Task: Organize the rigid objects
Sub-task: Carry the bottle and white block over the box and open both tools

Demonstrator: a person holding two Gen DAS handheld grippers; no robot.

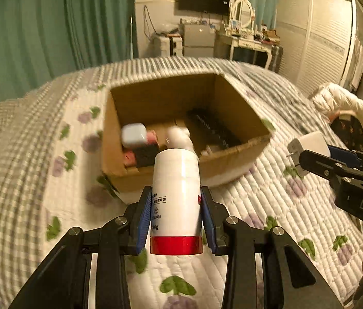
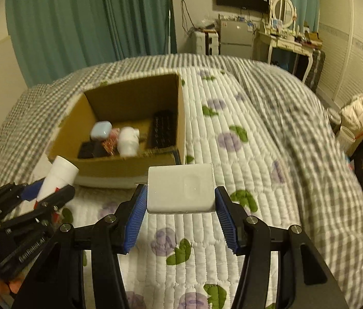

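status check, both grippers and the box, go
Left gripper shut on white bottle. Right gripper shut on white charger. Cardboard box ahead on quilt, open top, partly filled. Nothing blocking.

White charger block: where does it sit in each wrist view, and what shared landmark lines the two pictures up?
Left wrist: charger at right edge, held in right gripper, right of the box.
Right wrist: charger centre, between the jaws, just in front of the box.
Shared landmark: the box.
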